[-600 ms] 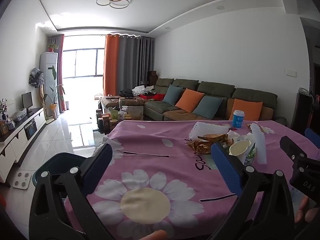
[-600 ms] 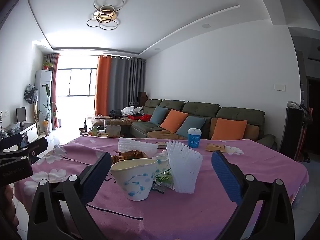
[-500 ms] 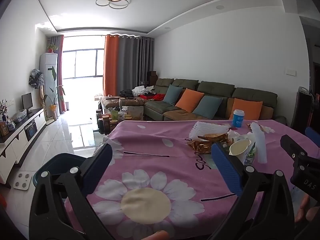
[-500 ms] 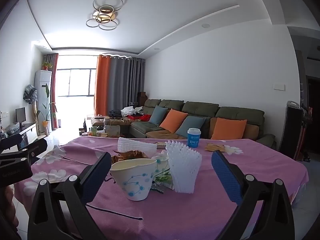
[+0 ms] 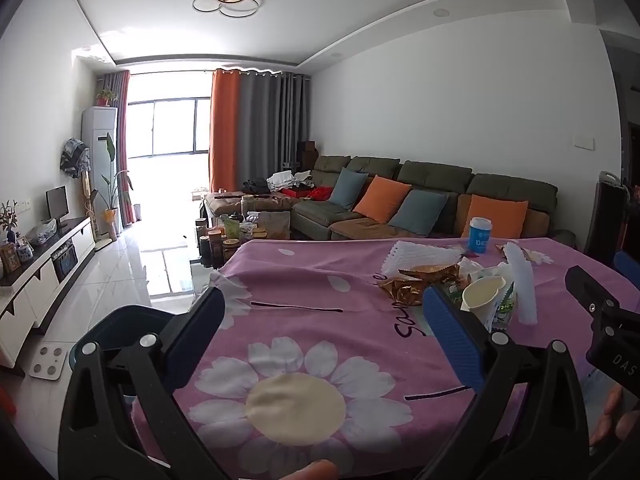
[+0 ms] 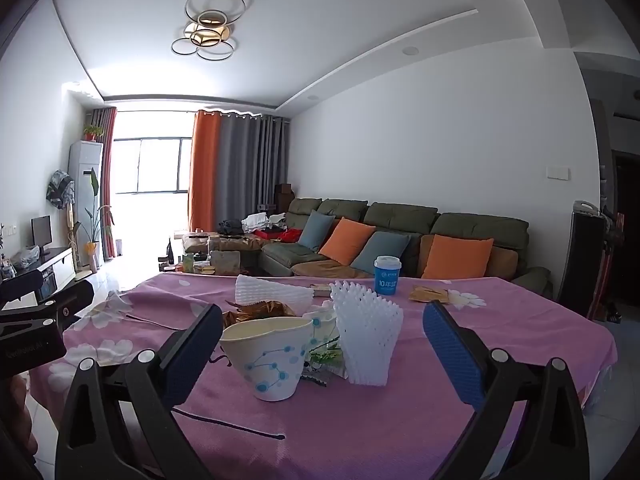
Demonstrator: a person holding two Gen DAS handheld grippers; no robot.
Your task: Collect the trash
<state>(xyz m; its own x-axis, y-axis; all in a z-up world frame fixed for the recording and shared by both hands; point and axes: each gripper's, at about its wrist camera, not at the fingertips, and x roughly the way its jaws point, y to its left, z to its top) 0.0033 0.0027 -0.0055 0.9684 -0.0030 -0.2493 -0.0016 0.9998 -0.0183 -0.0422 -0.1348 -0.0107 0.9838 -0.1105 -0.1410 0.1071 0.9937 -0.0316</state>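
Several pieces of trash clustered on the pink flowered tablecloth [image 6: 500, 344]: paper cup [image 6: 269, 354] with blue dot pattern nearest the right wrist camera, upright, rim bent; white foam net sleeve [image 6: 368, 340] standing just beside it on the right; second foam net [image 6: 272, 294] lying flat behind; crumpled golden wrapper [image 6: 256, 312] behind the cup; green-printed packet [image 6: 326, 358] low between cup and sleeve. Farther back, blue lidded cup [image 6: 387, 275] upright, apart from the pile, with brown paper scraps [image 6: 428, 293] to its right.

Right gripper [image 6: 320, 344] spread wide, nothing held, cup and sleeve framed between its blue pads, not touched.

Same pile from the left wrist camera, off to the right: paper cup [image 5: 482, 300], golden wrapper [image 5: 416, 284], foam net [image 5: 420, 258], blue lidded cup [image 5: 479, 235]. Left gripper [image 5: 320, 328] also spread wide, holding nothing, over the big daisy print on the tablecloth [image 5: 304, 280], well apart from the trash.

Dark bin [image 5: 120, 328] on the floor beside the table's left edge. Green sofa [image 6: 400, 220] with orange and blue cushions behind the table.
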